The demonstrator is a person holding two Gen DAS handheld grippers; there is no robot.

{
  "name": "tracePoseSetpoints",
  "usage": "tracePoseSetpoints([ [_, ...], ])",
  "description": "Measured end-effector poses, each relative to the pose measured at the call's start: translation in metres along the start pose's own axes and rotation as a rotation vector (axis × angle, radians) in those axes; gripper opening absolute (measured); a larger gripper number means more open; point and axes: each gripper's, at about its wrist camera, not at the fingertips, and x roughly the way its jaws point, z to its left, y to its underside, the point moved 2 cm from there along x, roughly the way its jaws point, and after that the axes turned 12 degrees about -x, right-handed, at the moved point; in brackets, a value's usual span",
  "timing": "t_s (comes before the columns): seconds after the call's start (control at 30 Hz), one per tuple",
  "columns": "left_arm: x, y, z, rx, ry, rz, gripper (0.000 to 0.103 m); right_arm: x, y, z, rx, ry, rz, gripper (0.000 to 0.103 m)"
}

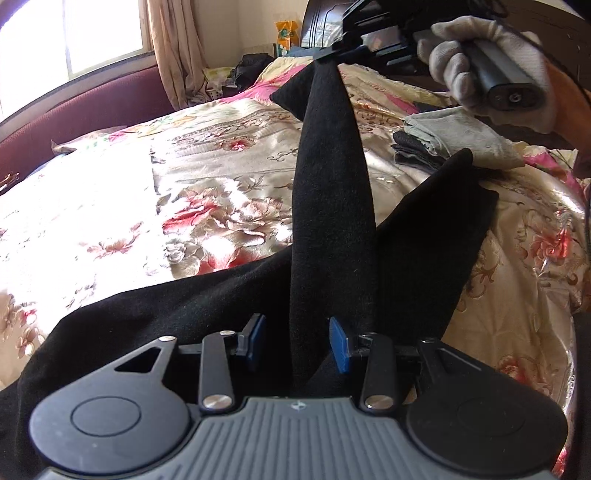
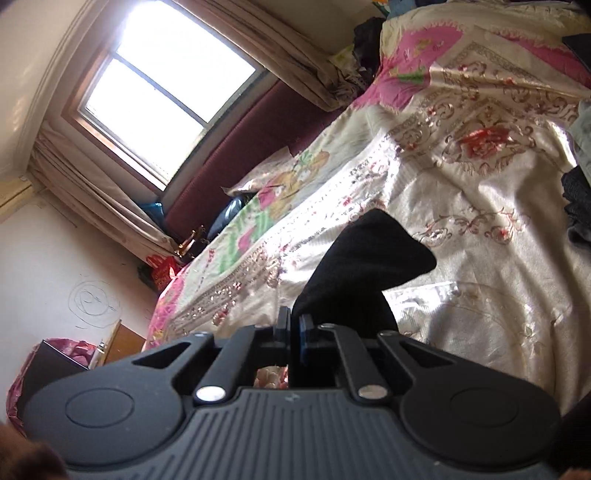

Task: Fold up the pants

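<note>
The black pants (image 1: 207,306) lie on the floral bedspread (image 1: 207,177), with one leg (image 1: 330,192) pulled up taut from near my left gripper to the far right. My left gripper (image 1: 297,341) is open, its blue pads on either side of that leg's lower part, not pressing it. My right gripper (image 1: 327,55) is seen at the top of the left wrist view, held by a gloved hand, shut on the leg's end. In the right wrist view the right gripper (image 2: 294,330) pinches black pants fabric (image 2: 354,269) that hangs beyond the fingers.
A stack of folded clothes (image 1: 443,140) sits on the bed at the right. A maroon padded bench (image 1: 92,110) runs under the window (image 2: 159,77) on the left. Dark clothes and a headboard (image 1: 321,22) lie at the far end of the bed.
</note>
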Motion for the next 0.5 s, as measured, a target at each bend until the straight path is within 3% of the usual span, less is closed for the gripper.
tracePoseSetpoints([
  [0.17, -0.004, 0.002, -0.021, 0.058, 0.021, -0.003, 0.052, -0.092, 0.013, -0.019, 0.049, 0.022, -0.111, 0.005],
  [0.27, 0.001, 0.006, -0.035, 0.092, 0.037, 0.025, 0.052, -0.137, 0.047, -0.057, 0.122, 0.126, -0.149, 0.005],
  [0.43, 0.011, 0.016, -0.057, 0.169, 0.036, 0.094, 0.052, -0.145, 0.105, -0.134, 0.189, 0.337, -0.010, 0.011],
  [0.5, 0.011, 0.018, -0.064, 0.198, 0.035, 0.103, 0.052, -0.144, 0.119, -0.151, 0.247, 0.336, 0.007, 0.011],
])
